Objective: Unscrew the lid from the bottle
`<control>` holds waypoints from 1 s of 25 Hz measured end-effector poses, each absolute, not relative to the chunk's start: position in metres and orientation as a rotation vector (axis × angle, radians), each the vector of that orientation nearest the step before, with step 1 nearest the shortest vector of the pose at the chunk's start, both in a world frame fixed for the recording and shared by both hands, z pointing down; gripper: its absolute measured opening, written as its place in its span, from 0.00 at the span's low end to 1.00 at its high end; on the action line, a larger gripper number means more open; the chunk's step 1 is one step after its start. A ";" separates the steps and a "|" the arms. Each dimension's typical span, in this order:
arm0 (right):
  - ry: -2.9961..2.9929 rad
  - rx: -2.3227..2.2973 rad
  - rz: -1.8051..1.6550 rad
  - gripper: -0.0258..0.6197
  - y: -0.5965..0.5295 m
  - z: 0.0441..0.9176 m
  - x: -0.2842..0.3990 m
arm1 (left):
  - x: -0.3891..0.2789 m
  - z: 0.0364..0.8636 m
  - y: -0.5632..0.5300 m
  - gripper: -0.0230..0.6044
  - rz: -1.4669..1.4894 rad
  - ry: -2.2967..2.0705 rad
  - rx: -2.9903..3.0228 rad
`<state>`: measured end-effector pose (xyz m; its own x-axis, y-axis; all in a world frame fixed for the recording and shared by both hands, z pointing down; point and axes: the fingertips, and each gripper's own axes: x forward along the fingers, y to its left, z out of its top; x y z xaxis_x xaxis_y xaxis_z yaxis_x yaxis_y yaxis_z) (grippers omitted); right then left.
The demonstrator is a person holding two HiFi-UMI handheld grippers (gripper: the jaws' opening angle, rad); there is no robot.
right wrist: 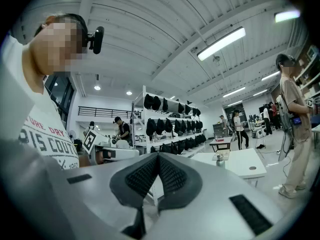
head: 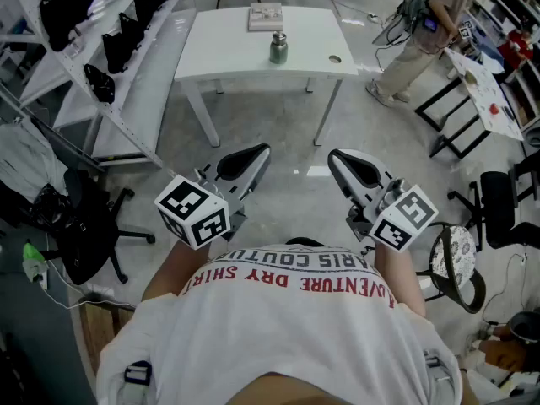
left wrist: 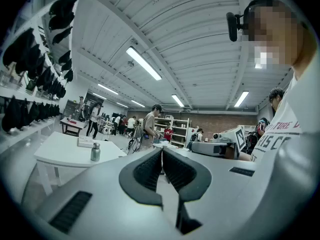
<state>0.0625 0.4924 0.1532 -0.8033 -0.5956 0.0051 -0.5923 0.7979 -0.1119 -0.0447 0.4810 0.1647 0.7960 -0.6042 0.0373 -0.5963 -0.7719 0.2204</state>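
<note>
Both grippers are held level over the floor, and each is empty. The left gripper [head: 262, 151] has its 2 fingers [left wrist: 149, 172] pressed together, tips touching, with nothing between them. The right gripper [head: 334, 155] is the same: its fingers [right wrist: 142, 177] meet at the tips, and only a narrow wedge of gap is left further back.

The bottle [head: 278, 47] stands upright on a white table [head: 219, 53], well ahead of both pairs of fingertips and apart from them. Its lid [head: 278, 36] is on. In the left gripper view the bottle [left wrist: 95, 152] sits off to the left of the fingers. In the right gripper view it [right wrist: 218, 159] sits off to their right, so it lies roughly between the 2 lines of aim.

Beyond the bottle, further from the fingers, a flat book [head: 266, 16] lies on the table. To the right of the bottle a small round spot [head: 335, 58] marks the tabletop.

A person [head: 419, 36] stands past the table's right end, far right of the right fingers. Shelves [head: 101, 49] of dark items run along the left, and a black chair [head: 84, 230] sits left of the left gripper.
</note>
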 end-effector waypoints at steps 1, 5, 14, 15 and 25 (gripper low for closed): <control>2.935 -1.001 -0.166 0.08 0.491 0.152 0.064 | -0.047 0.165 0.480 0.08 -0.045 -0.947 2.768; 2.884 -1.054 -0.158 0.08 0.487 0.148 0.070 | -0.056 0.166 0.477 0.08 -0.013 -0.987 2.788; 2.894 -1.150 -0.124 0.39 0.451 0.160 0.081 | -0.067 0.179 0.456 0.36 0.048 -1.036 2.795; 2.893 -1.153 -0.123 0.43 0.445 0.161 0.080 | -0.068 0.181 0.452 0.39 0.051 -1.040 2.791; 2.897 -1.158 -0.178 0.52 0.350 0.182 0.078 | -0.070 0.207 0.368 0.52 0.117 -1.036 2.743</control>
